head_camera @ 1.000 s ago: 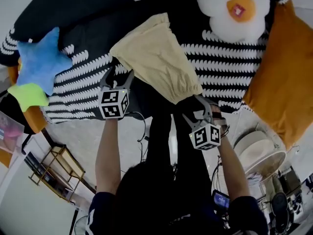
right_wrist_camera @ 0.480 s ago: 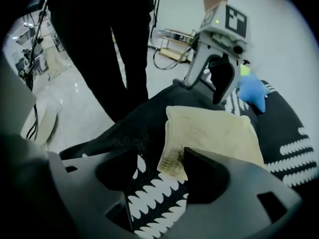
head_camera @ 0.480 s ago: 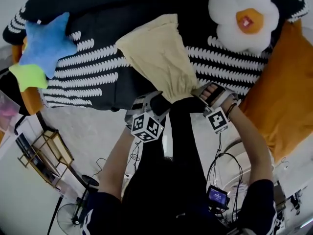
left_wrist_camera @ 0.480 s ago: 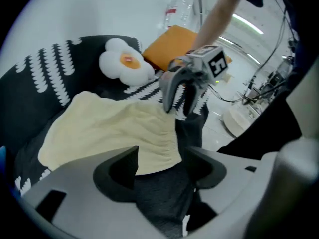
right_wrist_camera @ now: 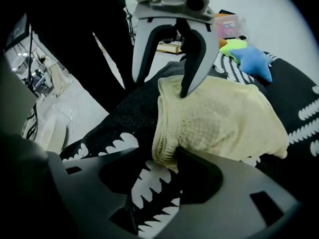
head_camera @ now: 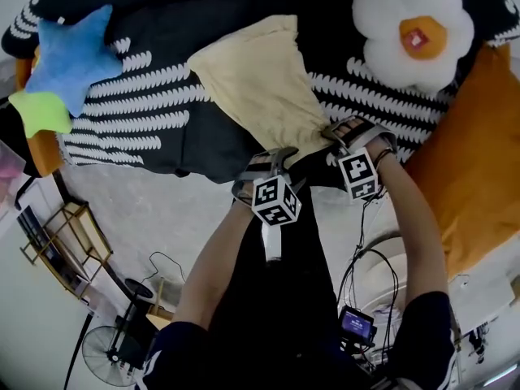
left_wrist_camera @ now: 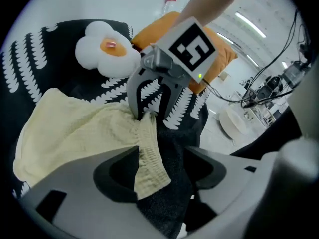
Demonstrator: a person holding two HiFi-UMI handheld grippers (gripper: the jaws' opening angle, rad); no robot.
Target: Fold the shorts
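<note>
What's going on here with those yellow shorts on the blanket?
A person holds a gripper in each hand, about to fold pale yellow shorts spread on a black-and-white blanket. Both grippers sit at the waistband, one at each corner. The left gripper stands open around its corner. The right gripper has just been closing its jaws with its corner between them, but isn't gripping yet.

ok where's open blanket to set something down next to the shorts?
Widest bare patch: blanket between the star pillow and the shorts. A narrower strip runs between the shorts and the flower pillow. Crowded on the right, where the flower pillow and orange cushion close in.
</note>
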